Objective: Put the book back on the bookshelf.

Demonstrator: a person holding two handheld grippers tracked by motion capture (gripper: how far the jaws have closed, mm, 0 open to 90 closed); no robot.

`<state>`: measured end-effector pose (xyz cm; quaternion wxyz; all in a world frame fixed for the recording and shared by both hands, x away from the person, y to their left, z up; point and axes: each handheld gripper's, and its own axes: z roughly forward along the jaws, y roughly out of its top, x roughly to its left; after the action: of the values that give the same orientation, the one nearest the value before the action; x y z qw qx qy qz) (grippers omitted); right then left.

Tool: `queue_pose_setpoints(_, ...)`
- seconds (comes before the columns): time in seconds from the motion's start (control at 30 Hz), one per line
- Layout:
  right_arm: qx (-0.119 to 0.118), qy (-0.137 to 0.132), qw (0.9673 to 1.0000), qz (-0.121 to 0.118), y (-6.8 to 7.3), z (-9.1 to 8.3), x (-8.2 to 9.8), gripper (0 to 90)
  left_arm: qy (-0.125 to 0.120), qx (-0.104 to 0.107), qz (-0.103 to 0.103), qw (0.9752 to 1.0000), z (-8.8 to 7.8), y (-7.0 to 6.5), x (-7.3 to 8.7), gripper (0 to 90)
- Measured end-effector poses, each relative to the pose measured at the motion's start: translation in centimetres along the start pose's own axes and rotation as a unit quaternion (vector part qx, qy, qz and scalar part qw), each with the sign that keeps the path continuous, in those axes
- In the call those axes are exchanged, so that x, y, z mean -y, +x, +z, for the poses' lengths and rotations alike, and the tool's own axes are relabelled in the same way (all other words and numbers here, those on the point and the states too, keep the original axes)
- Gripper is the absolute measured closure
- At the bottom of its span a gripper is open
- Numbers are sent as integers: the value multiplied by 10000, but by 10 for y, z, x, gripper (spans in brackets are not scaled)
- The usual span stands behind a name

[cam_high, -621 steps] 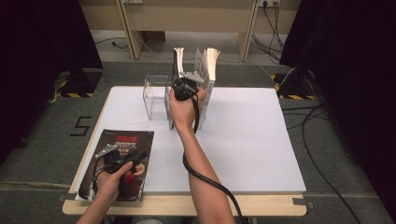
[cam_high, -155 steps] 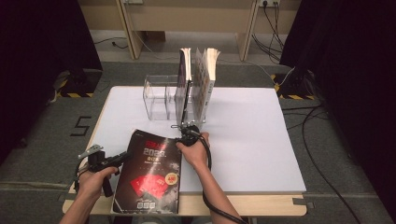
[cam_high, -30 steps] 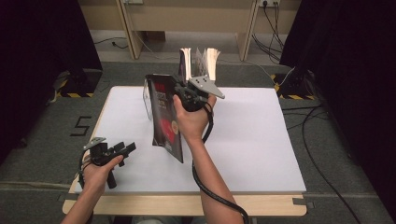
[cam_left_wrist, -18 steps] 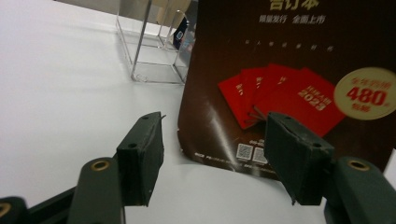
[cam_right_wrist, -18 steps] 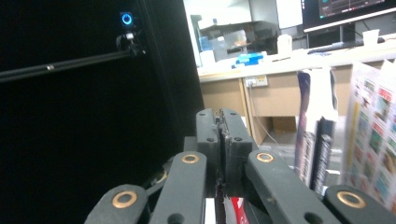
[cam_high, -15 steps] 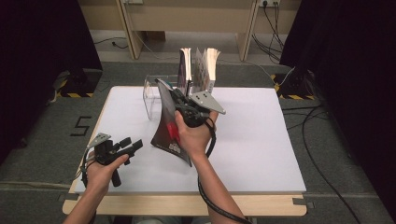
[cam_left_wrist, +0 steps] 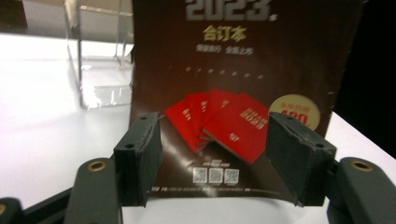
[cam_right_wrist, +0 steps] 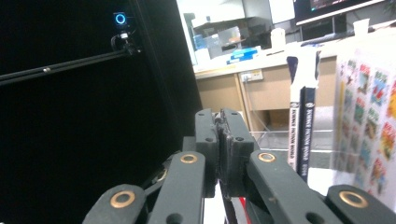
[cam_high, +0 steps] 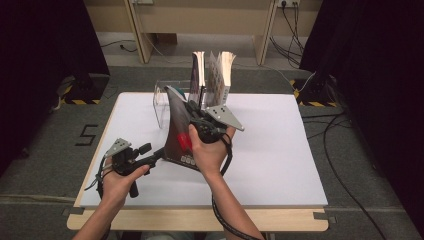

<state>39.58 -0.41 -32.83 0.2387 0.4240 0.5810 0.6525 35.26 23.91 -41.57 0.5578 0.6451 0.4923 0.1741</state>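
Observation:
A dark brown book (cam_high: 175, 127) with red booklets on its cover (cam_left_wrist: 233, 60) stands tilted on its lower edge on the white table (cam_high: 280, 145). My right gripper (cam_high: 191, 111) is shut on the book's upper right edge; in the right gripper view its jaws (cam_right_wrist: 223, 135) pinch a thin dark edge. My left gripper (cam_high: 157, 153) sits low at the book's lower left corner. Its jaws (cam_left_wrist: 212, 158) are wide apart, have just been opening slightly, and face the cover with nothing between the pads.
A clear acrylic rack (cam_high: 161, 100) stands at the table's far edge behind the book, with two upright books (cam_high: 199, 75) (cam_high: 223, 75) to its right. The right gripper view shows a dark spine (cam_right_wrist: 301, 112) and a colourful cover (cam_right_wrist: 369, 112).
The right hand has brought the book down and nearer to the person, leaning it over more. The left gripper has moved up and to the right, close to the book's lower edge.

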Motion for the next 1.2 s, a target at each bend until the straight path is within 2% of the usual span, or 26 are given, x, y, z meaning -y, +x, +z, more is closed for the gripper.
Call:
queue_pose_setpoints(0.17,-5,0,10000,-96,3,-1,2,869,-11,17,105,9999,3,-5,-4,357)
queue_pose_setpoints(0.4,-19,32,10000,-42,1,-5,4,866,14,21,190,9998,7,-11,-3,357)
queue_pose_setpoints(0.53,-51,38,9999,-138,2,-6,5,866,3,10,261,9997,8,-12,-3,356)
queue_pose_setpoints(0.8,-216,94,9991,-340,-3,-10,6,863,23,-78,206,9998,7,-4,-1,356)
queue_pose_setpoints(0.97,-194,90,9992,-342,-10,-12,5,863,59,-107,160,9998,8,0,3,356)
queue_pose_setpoints(1.2,-161,67,9993,-326,-11,-13,6,868,62,-92,156,9998,9,-1,2,356)
